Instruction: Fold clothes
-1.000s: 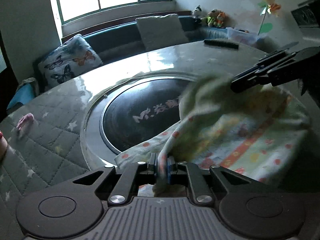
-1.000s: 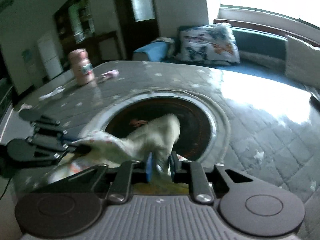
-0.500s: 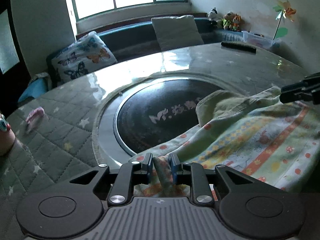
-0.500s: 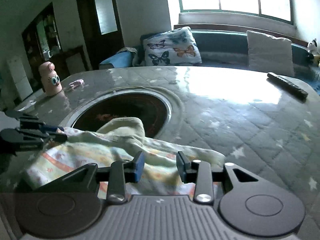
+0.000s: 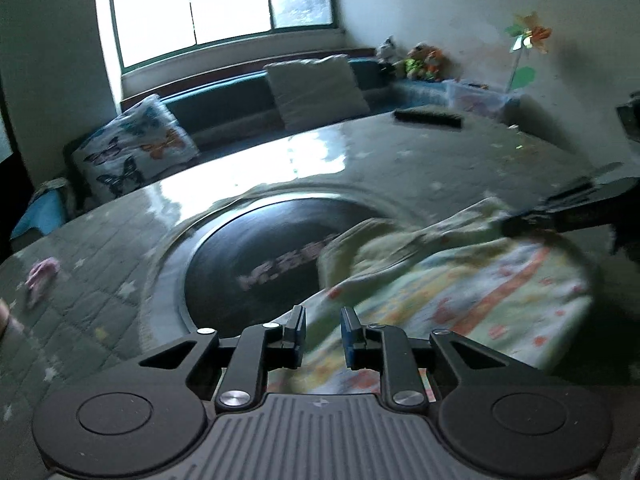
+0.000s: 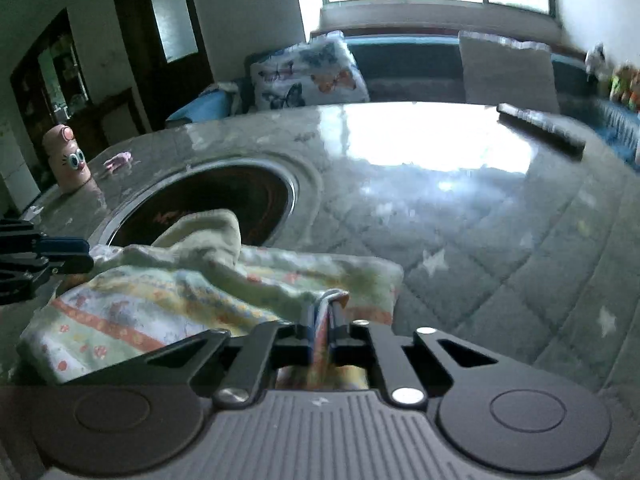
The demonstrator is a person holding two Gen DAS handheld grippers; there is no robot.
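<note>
Pinching the patterned garment (image 6: 168,300) hem in my right claw (image 6: 323,320) to anchor it; left claw (image 5: 322,334) narrowly parted, gripping nothing. Garment lies on surface (image 6: 500,240), just beside the dark round inset (image 5: 256,248).

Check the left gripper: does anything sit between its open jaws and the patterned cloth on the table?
Nothing visible does. The left gripper hovers directly over the near edge of the patterned cloth, jaws apart, with only cloth below. The right gripper already pinches another fold.

Pale yellow garment (image 6: 168,300) with orange stripes and dots; grey quilted worktop (image 6: 500,248) with white stars; white butterfly-print cushion (image 6: 308,76).
</note>
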